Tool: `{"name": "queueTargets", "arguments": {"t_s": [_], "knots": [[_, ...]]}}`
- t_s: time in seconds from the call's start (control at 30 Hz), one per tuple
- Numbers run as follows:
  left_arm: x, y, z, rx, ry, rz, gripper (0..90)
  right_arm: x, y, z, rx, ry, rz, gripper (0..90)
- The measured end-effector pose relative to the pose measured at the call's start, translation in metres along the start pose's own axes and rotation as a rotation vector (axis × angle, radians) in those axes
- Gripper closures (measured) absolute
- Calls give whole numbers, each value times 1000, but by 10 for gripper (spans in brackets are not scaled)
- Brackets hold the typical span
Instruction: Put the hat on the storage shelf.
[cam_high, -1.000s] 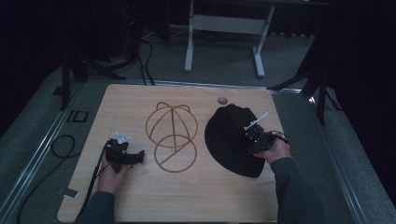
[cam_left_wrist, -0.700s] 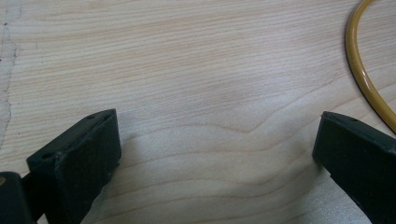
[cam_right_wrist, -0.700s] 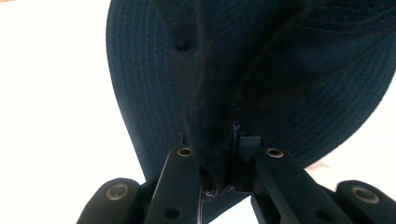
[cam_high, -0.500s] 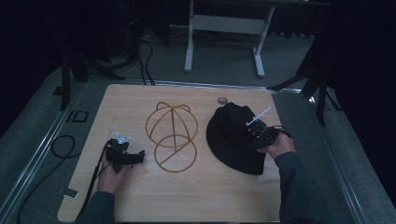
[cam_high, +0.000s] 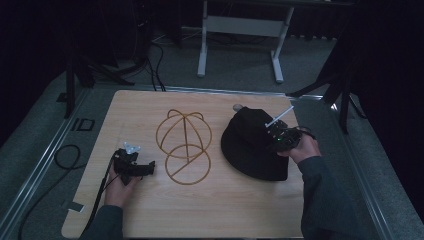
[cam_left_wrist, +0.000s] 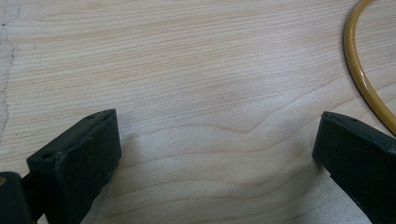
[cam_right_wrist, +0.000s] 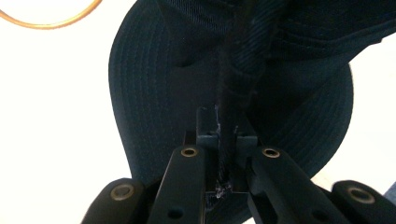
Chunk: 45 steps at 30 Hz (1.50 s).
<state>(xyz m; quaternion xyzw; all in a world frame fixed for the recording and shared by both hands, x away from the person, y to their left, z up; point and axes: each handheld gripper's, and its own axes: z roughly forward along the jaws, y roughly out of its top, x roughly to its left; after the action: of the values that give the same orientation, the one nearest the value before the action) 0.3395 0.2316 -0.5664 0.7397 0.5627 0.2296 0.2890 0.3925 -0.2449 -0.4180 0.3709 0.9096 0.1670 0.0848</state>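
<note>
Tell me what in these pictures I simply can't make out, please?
- Right gripper, high view: its black jaws blend into the dark cap, so the grip is lost there; the right gripper view shows a fold of fabric pinched.
- Wire hat stand, left gripper view: cut off by the frame edge, just one curved piece.
- Small round thing behind the cap, high view: too small to identify.
- Room beyond the table: too dark.

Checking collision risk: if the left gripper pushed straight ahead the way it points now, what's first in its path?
Probably the yellow wire frame: the left gripper, jaws open, points along the table at its lower ring. Bare wood lies between; height is unclear.
</note>
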Motion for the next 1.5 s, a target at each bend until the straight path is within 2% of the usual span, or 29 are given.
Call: {"name": "queueTargets", "arguments": {"t_s": [0.17, 0.37, 0.73, 1.17, 1.5], "knots": [[0, 0, 0, -2, 0, -2, 13, 3, 8, -12, -33, -7, -28, 876], [-1, 0, 0, -2, 0, -2, 13, 5, 16, -24, -47, -3, -57, 877], [-1, 0, 0, -2, 0, -2, 13, -1, 23, -48, -129, -8, -48, 879], [-1, 0, 0, -2, -2, 0, 13, -6, 29, -72, -183, -7, -49, 879], [-2, 0, 0, -2, -2, 0, 13, -5, 37, -88, -234, -2, -65, 880]]}}
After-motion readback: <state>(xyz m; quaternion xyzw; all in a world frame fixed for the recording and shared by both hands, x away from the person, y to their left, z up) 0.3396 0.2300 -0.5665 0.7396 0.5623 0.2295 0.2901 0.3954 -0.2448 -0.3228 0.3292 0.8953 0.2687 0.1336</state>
